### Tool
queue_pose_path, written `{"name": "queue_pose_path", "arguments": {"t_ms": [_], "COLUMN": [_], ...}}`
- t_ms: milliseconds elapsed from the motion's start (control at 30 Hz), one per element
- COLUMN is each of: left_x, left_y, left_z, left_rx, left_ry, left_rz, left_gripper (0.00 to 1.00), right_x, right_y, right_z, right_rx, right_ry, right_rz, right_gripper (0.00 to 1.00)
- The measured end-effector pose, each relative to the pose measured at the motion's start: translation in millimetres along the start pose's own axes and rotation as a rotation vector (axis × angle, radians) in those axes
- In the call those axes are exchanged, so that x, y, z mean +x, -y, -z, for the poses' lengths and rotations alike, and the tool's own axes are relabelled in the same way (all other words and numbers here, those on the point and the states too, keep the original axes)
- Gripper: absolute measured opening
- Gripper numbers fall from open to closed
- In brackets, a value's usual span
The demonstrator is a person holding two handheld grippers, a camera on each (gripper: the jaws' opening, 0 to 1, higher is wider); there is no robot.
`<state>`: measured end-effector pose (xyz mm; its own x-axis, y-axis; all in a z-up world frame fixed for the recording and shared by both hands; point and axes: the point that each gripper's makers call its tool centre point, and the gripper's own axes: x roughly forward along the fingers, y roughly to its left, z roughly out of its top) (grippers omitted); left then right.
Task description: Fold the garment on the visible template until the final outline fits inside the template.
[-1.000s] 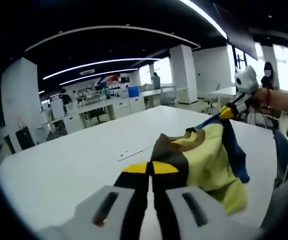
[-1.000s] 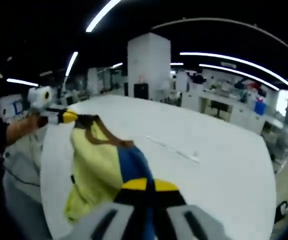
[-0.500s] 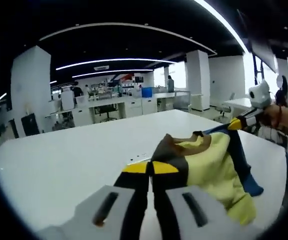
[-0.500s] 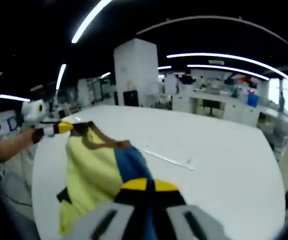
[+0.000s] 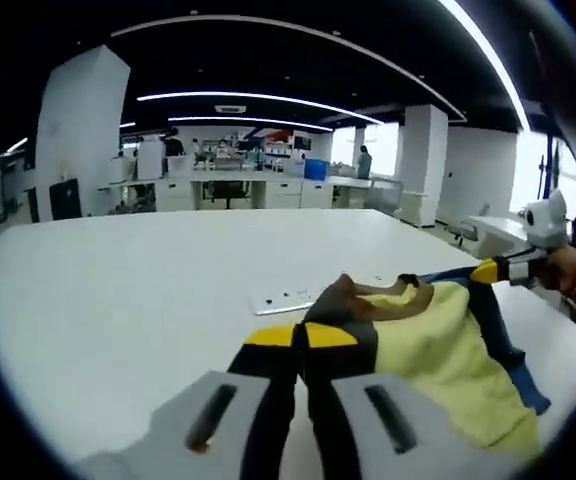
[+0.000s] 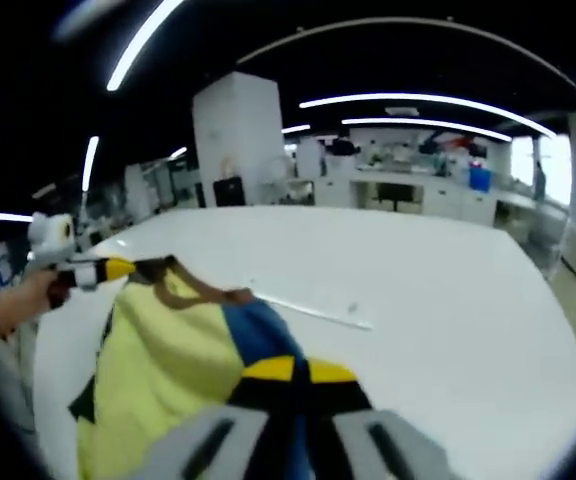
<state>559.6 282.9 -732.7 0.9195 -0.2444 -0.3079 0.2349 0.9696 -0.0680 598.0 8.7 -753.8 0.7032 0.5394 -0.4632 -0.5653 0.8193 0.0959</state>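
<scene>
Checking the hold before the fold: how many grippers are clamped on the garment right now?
2. The left gripper is shut on the garment at its brown collar; the right gripper is shut on its blue part.

text: none legible | labels: none | signs: too blurred

left claw (image 5: pixel 301 336): black jaws, yellow tips, grey body | right claw (image 6: pixel 291 369): same colours
</scene>
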Motion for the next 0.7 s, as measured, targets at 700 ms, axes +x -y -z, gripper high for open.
{"name": "queue_pose_path", "arguments": {"t_ms": [700], "left_x": [46.2], "left_y": [-19.6], "left_z": [55.7], "left_rx": [0.006], "left_ry": [-0.115], "left_rz": [-0.084], "left_gripper": [0.00], "right_x": [49.0], "right_y": [13.8], "right_z": [43.8], "right_rx": [0.056], "right_ry": [-0.078], "right_rz": [0.064], "right_gripper": [0.00]}}
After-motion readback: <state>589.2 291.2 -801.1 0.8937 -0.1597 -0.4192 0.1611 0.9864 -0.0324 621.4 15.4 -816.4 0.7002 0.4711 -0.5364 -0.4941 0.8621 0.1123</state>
